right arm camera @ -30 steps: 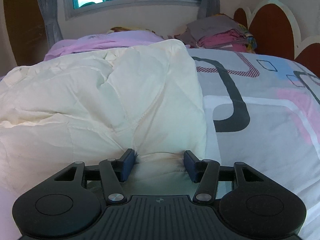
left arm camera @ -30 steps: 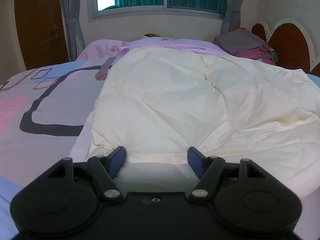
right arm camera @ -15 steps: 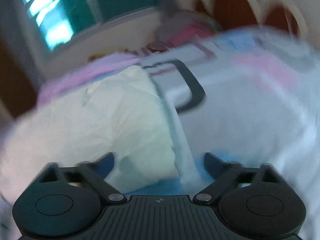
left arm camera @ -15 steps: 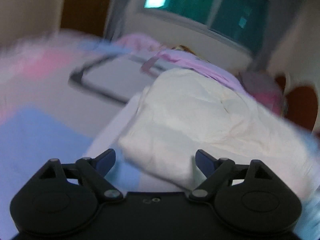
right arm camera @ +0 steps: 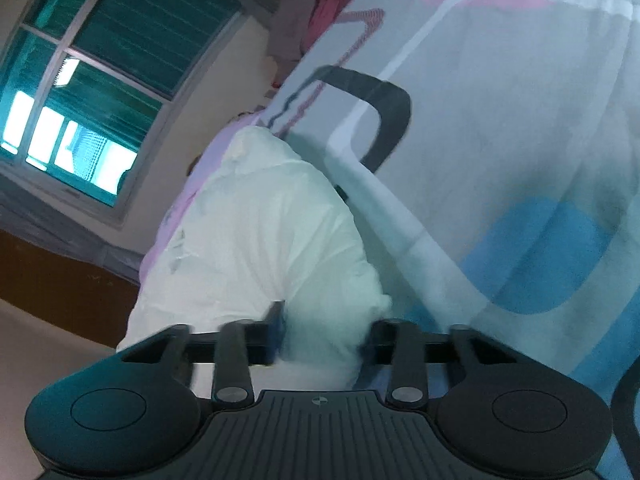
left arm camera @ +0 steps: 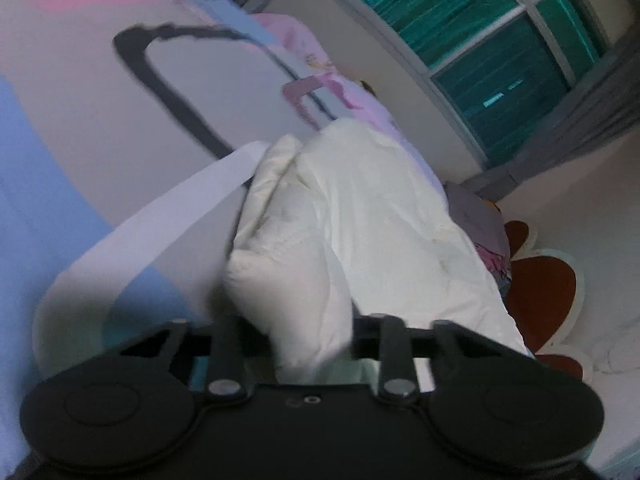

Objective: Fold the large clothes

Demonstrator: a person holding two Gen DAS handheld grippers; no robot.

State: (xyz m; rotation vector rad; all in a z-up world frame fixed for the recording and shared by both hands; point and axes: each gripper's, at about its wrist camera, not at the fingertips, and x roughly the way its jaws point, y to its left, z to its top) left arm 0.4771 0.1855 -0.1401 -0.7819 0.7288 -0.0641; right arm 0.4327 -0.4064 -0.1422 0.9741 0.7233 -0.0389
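Cloth fills both wrist views: a thick cream-white quilted comforter (left arm camera: 360,216) lies in a folded heap on the bed's patterned sheet of grey, pink and blue with dark looping lines (left arm camera: 80,92), running from the claws at 6 o'clock up toward 12 o'clock in each tilted view. The left gripper (left arm camera: 308,332) has its jaws closing on a bunched near corner of the comforter, which bulges up between the dark fingers and touches both. The right gripper (right arm camera: 324,332) is likewise closing on the other near corner (right arm camera: 320,320), cloth wedged between its fingers. A green-shaded window with a grey frame (left arm camera: 500,52) sits at 1 o'clock in the left view, at 10 o'clock in the right
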